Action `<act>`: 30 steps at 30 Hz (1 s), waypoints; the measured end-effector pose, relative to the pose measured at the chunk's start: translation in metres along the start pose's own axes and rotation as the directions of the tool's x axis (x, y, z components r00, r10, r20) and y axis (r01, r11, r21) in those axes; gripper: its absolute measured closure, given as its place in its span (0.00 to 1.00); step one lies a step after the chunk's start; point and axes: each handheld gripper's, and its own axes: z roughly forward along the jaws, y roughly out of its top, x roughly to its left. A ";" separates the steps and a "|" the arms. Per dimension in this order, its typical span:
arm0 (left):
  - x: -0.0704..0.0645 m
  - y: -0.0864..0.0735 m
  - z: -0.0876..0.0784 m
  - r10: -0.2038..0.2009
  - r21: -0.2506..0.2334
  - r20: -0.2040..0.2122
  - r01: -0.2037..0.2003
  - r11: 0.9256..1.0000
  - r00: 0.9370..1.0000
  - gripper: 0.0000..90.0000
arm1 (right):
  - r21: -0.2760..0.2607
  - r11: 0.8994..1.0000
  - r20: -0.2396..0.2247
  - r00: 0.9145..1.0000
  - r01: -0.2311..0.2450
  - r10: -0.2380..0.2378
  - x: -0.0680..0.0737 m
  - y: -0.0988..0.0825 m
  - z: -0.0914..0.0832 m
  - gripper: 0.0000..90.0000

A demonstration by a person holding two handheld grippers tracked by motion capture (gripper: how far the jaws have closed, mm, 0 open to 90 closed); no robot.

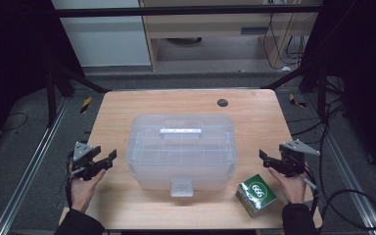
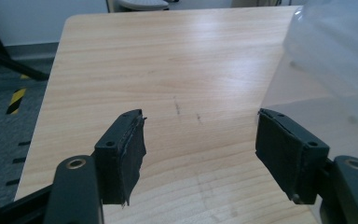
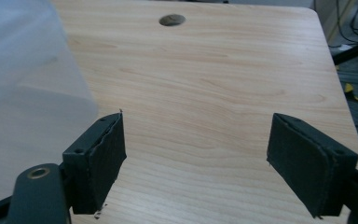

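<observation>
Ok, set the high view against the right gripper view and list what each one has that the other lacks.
High view alone: the green box at the table's near edge, the clear bin's lid handle and front latch, the left claw and both hands. Right gripper view alone: a close look between the right claw, its jaws wide apart above bare wood. Shared: the wooden table, its dark round hole and the clear plastic bin.

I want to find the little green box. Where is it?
In the high view, the green box sits on the table's near right corner, between the clear plastic bin and the right gripper.
</observation>
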 end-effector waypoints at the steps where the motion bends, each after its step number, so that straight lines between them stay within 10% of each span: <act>1: 0.000 0.000 0.000 0.000 0.000 0.000 0.000 1.000 1.000 0.35 | 0.000 1.000 0.000 1.000 0.000 0.000 0.000 0.000 0.000 0.22; 18: 0.008 0.047 -0.026 0.055 -0.084 0.101 -0.047 0.995 0.993 0.39 | 0.007 0.993 -0.066 0.991 0.120 -0.119 0.032 0.015 -0.005 0.25; 30: -0.002 0.075 -0.027 0.144 -0.085 0.136 -0.134 0.987 0.980 0.42 | -0.003 0.993 -0.060 0.992 0.114 -0.114 0.033 0.020 -0.010 0.25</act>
